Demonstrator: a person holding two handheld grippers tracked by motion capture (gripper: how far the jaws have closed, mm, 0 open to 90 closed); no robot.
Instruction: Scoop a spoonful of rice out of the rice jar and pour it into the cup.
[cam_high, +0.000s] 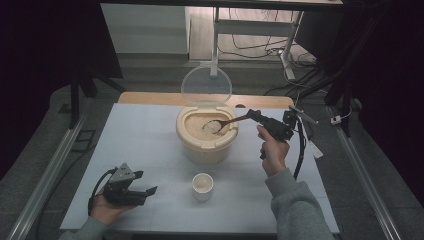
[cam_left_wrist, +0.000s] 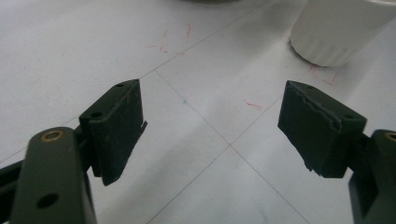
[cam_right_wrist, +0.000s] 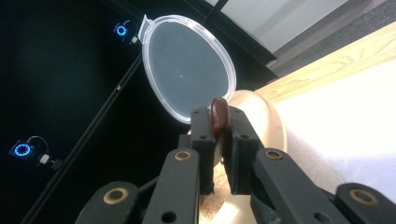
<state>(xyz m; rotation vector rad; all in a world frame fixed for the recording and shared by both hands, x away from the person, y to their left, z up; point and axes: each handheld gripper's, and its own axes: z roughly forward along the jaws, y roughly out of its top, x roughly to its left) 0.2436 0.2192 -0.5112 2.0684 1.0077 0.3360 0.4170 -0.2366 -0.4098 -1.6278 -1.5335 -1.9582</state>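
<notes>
Dim room, dark floor with cables; white table (cam_high: 150, 150) with a wooden edge at the far side. Near the table's middle, a cream container (cam_high: 206, 134) filled with pale grain (cam_high: 200, 122), its clear round lid (cam_high: 206, 86) hinged up and standing upright behind the opening. Just in front of the container, apart from it, 1 small white cup (cam_high: 202, 186).

To the right of the container, the right gripper (cam_high: 256, 115), raised above the table and aimed toward the container, clamped tight on the handle of a brown wooden spoon (cam_high: 227, 121); spoon bowl down in the grain, inside the rim. In the right gripper view, the spoon's handle end (cam_right_wrist: 218, 115) pinched between the 2 black jaws, the lid (cam_right_wrist: 187, 65) behind it.

At the near left corner, the left gripper (cam_high: 149, 191) held low over the table, well apart from the cup and container. Jaws spread wide, nothing between them, only bare table (cam_left_wrist: 201, 140) below; the cup (cam_left_wrist: 336, 28) ahead at the upper right.
</notes>
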